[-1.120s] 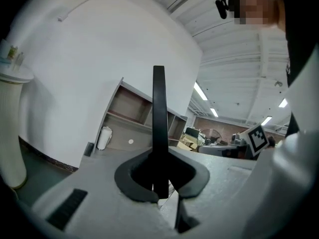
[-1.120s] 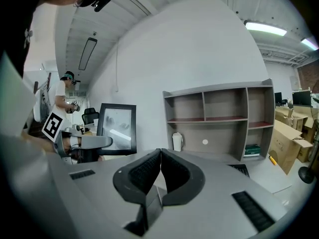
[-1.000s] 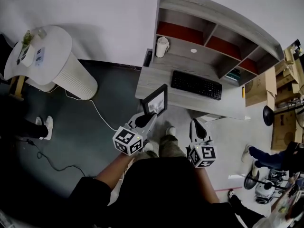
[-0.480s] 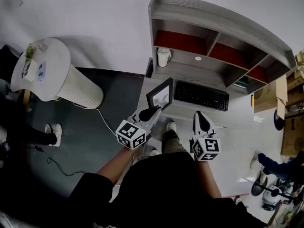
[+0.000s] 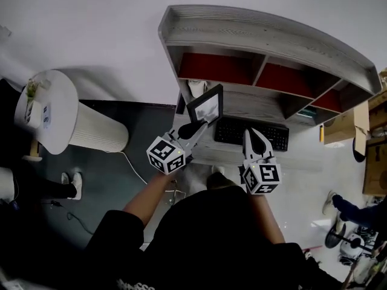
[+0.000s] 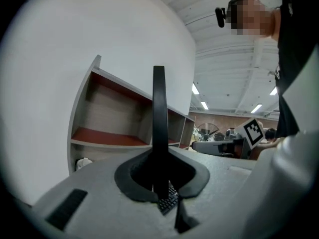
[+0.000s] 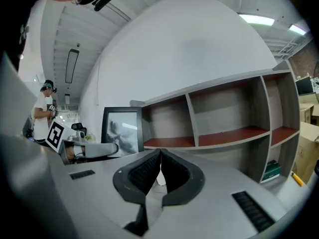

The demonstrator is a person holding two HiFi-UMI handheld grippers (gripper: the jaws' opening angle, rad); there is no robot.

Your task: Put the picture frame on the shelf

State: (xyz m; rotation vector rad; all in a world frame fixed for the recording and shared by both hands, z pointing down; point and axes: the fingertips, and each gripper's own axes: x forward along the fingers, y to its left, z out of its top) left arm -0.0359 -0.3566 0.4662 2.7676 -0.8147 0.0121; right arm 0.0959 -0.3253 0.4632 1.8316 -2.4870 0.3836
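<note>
A round white table (image 5: 45, 110) stood at far left. A card on it carried blue print too small to read. Near the table, a bystander's white shoes (image 5: 71, 185) rested on the dark floor.

The left gripper (image 5: 195, 127), its cube (image 5: 165, 156) marked with black-and-white squares, was clamped on the lower edge of the black frame (image 5: 207, 106). It held the frame upright in the air above the left end of the desk (image 5: 224, 154), just in front of the shelf (image 5: 266, 35) and not on it. The left gripper view showed the jaws (image 6: 159, 178) closed tight on the frame (image 6: 159, 113), seen edge-on. The shelf's red-floored compartments (image 6: 109, 113) lay beyond, with a white cup (image 6: 83, 162) below them.

A black keyboard (image 5: 254, 135) lay on the desk under the shelf; its key legends could not be read. The right gripper (image 5: 253, 136) hovered over the keyboard, just beside the left one. In the right gripper view its jaws (image 7: 160, 166) met, pads touching, with nothing between them. That view also caught the frame (image 7: 123, 131) face-on with a grey picture in it. A small green object (image 7: 271, 171) sat in the shelf's lower right compartment.

Cardboard boxes (image 5: 338, 125) stood at far right, with no lettering legible on them.
</note>
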